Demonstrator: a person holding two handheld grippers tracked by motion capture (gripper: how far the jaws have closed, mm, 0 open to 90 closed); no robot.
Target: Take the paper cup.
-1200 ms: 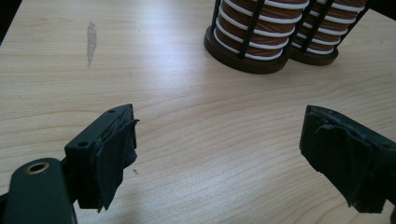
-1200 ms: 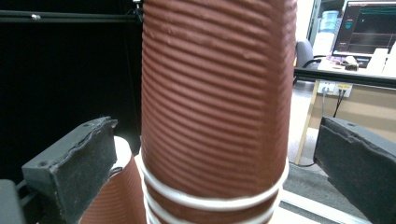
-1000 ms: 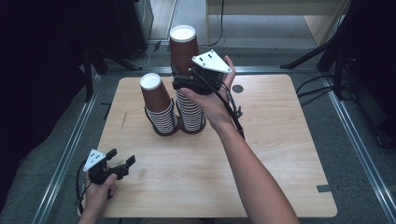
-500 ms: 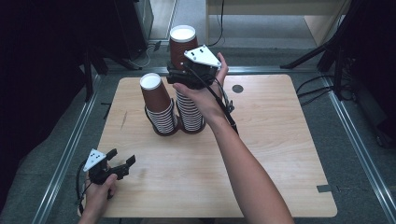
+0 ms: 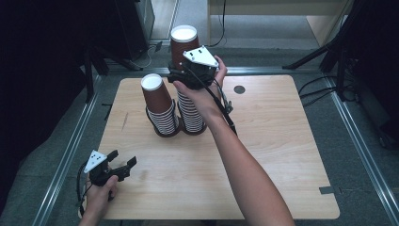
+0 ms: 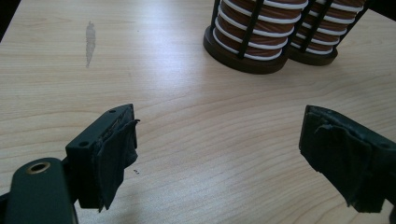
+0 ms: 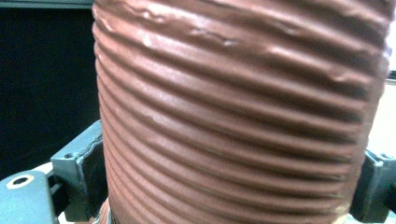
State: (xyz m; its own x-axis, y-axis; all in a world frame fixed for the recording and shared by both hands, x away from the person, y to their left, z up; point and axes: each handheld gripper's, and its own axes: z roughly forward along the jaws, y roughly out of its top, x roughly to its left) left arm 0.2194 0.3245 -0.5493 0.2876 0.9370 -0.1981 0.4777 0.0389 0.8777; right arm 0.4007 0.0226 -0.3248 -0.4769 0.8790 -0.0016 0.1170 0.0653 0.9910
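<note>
Two stacks of ribbed brown paper cups stand in black wire holders on the wooden table (image 5: 282, 141). The tall stack (image 5: 183, 44) is on the right, the short stack (image 5: 157, 99) on the left. My right gripper (image 5: 181, 77) reaches the tall stack from the right, high on its side. In the right gripper view its jaws press on both sides of the ribbed cup wall (image 7: 233, 93), so it is shut on that stack. My left gripper (image 5: 123, 162) rests near the table's front left corner, open with nothing between its fingers (image 6: 116, 154). It faces the two holder bases (image 6: 247, 42).
A dark round grommet (image 5: 239, 89) sits in the table's far right part. Metal rails (image 5: 70, 150) run along both sides of the table. A faint grey smear (image 6: 90, 42) marks the wood ahead of the left gripper. Cables lie on the floor at right.
My right gripper has shifted slightly left and farther in round the tall stack. The left gripper and both stacks have stayed where they were.
</note>
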